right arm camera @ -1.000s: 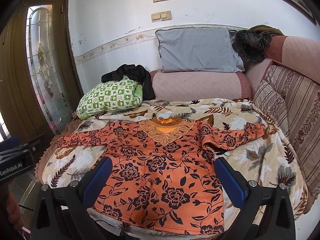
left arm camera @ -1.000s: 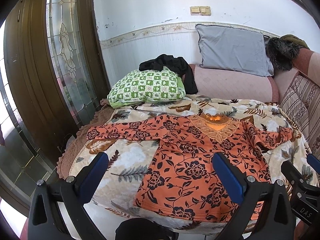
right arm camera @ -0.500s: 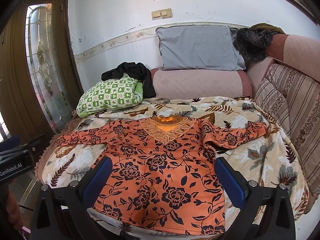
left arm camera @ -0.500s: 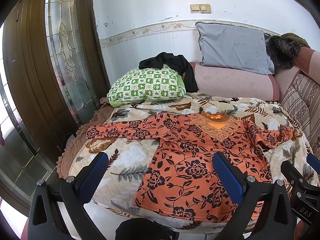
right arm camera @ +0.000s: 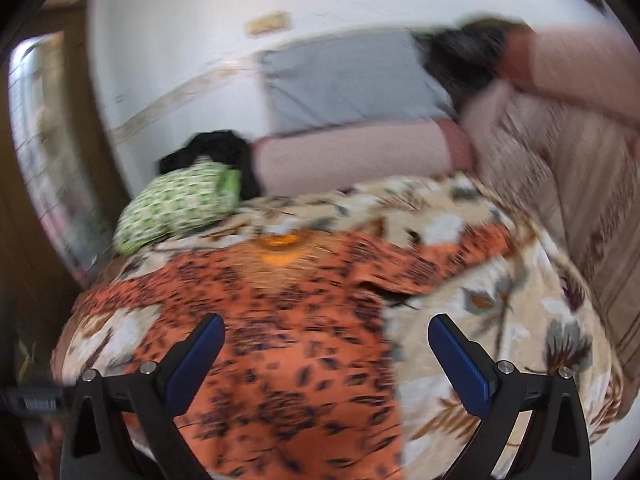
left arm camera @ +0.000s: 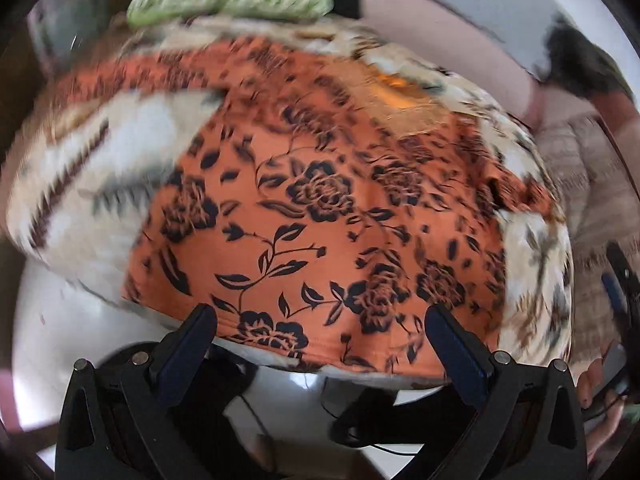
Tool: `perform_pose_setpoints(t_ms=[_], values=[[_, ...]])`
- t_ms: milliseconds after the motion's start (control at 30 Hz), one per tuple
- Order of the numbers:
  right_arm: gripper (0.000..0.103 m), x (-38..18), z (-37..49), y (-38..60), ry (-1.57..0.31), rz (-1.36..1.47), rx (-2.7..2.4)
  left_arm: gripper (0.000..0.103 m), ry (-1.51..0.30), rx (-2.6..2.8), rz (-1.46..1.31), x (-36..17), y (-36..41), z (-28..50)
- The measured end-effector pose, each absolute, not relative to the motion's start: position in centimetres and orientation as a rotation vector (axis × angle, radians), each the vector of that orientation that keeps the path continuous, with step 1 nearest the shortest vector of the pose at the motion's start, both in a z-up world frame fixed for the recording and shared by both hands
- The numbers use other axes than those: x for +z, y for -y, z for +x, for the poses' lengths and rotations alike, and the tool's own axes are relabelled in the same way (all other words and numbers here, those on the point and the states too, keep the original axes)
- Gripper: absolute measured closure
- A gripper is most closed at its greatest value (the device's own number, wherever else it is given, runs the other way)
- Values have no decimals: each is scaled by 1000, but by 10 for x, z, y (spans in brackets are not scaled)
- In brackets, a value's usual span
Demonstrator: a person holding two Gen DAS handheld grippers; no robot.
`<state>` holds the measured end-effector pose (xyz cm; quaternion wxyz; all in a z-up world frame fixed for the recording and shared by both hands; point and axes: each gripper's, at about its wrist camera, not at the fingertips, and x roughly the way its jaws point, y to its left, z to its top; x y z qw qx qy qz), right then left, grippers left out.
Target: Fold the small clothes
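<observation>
Orange floral blouse (left arm camera: 320,216) apparently flat, ungrasped

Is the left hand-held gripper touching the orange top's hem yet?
Cannot tell. In the left wrist view the open left hand-held gripper frames the orange top at its hem, fingertips overlapping the edge, but motion blur hides any contact or gap.

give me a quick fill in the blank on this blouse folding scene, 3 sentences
1. The orange floral blouse lies spread on a leaf-print ____.
2. The left gripper has both jaws ____, holding nothing.
3. The pillow at the far left of the bed has a white and ____ pattern.

Missing words: bedspread; open; green
</observation>
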<state>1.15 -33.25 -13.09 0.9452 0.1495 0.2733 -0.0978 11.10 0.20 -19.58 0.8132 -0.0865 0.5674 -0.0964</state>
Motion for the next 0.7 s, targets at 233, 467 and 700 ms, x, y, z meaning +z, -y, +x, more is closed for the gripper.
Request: perform_pose_setpoints(t_ms=[233, 467, 700], values=[[0, -213, 52, 492, -647, 694, -339, 0, -844, -10, 11, -162, 45, 180], [0, -234, 107, 545, -612, 785, -421, 0, -602, 76, 267, -197, 102, 231], [0, -262, 186, 589, -748, 798, -601, 0, -829, 36, 259, -246, 95, 280]])
